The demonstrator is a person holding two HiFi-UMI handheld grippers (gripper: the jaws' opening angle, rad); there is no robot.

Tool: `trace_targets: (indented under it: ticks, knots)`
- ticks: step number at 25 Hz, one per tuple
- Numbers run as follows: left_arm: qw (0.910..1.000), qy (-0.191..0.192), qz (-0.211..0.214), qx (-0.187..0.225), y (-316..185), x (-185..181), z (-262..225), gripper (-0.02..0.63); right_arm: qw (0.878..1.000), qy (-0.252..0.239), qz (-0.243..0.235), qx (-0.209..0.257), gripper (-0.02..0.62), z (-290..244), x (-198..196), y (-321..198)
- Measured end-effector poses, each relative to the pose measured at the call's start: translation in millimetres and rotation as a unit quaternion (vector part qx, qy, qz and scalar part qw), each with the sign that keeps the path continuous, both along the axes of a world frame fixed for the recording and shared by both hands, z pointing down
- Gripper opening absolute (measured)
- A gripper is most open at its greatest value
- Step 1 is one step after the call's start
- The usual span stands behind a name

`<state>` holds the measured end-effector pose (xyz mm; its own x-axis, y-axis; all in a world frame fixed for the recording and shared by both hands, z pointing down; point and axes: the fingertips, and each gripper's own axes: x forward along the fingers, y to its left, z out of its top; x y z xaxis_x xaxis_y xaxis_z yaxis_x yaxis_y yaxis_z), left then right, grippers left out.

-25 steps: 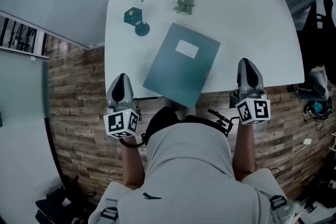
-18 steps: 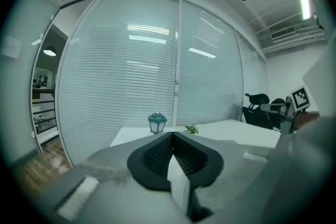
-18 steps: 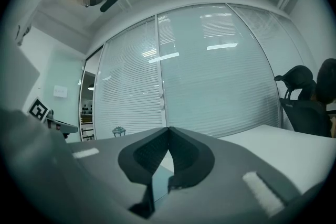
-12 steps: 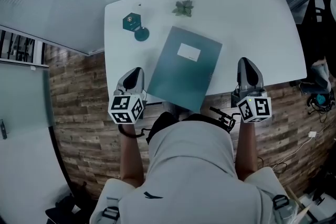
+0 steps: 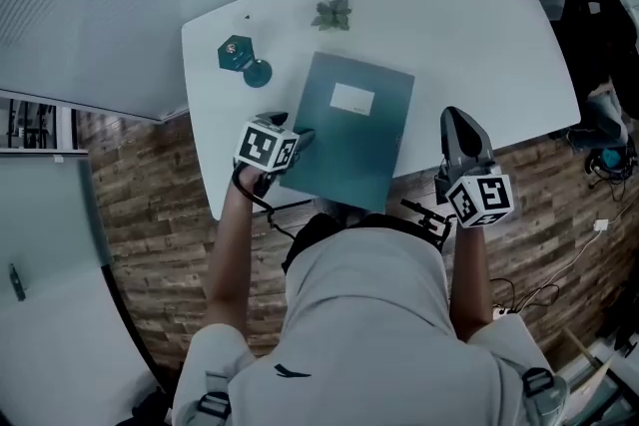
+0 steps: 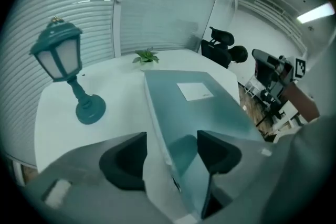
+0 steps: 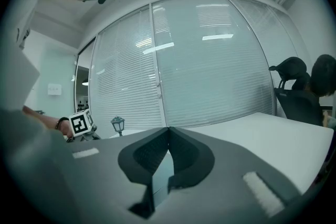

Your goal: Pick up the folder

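Note:
The teal folder (image 5: 351, 130) with a white label lies flat on the white table (image 5: 479, 35), its near corner hanging over the front edge. My left gripper (image 5: 303, 137) is tilted down at the folder's left edge. Its jaws have just been opening and stand wide in the left gripper view (image 6: 170, 140). One jaw is over the bare table and the other over the folder (image 6: 202, 105), and neither pad presses on it. My right gripper (image 5: 454, 117) hovers at the table's front edge, to the right of the folder, shut and empty (image 7: 168, 134).
A small teal lantern ornament (image 5: 240, 58) (image 6: 68, 71) stands on the table left of the folder. A little potted plant (image 5: 331, 13) (image 6: 146, 56) sits at the far edge. Window blinds rise behind the table. Dark office chairs (image 6: 223, 42) stand off to the right.
My left gripper has swung forward and down from the table's near edge to the folder's left edge, and its jaws have opened. The right gripper has hardly moved.

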<state>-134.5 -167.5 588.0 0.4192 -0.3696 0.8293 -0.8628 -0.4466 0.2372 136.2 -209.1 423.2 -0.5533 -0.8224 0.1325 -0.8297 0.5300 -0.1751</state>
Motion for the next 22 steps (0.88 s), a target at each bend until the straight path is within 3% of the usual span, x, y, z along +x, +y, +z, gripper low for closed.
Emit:
trace_targets:
  ticks: [4,6,10,14,16,22]
  knots:
    - [0.9967,0.047,0.027,-0.06,-11,4,6,0.35,1.0,0.005,0.004,-0.021,0.002,13,0,3]
    - [0.9896,0.091,0.035,-0.106,-10,8,13,0.35,0.999,0.0,0.009,-0.039,0.002,22,0,4]
    - [0.9609,0.197,0.049,-0.189,-2,21,21,0.35,0.997,0.008,0.011,-0.08,0.002,48,-3,7]
    - [0.9373,0.264,0.031,-0.226,-2,32,23,0.354,0.993,0.022,0.003,-0.112,0.002,76,-12,10]
    - [0.9331,0.27,0.02,-0.236,-4,34,27,0.319,0.992,0.019,0.0,-0.125,0.002,87,-17,12]
    - [0.9348,0.26,0.023,-0.241,-6,35,31,0.313,0.987,0.026,-0.005,-0.158,0.002,107,-22,12]
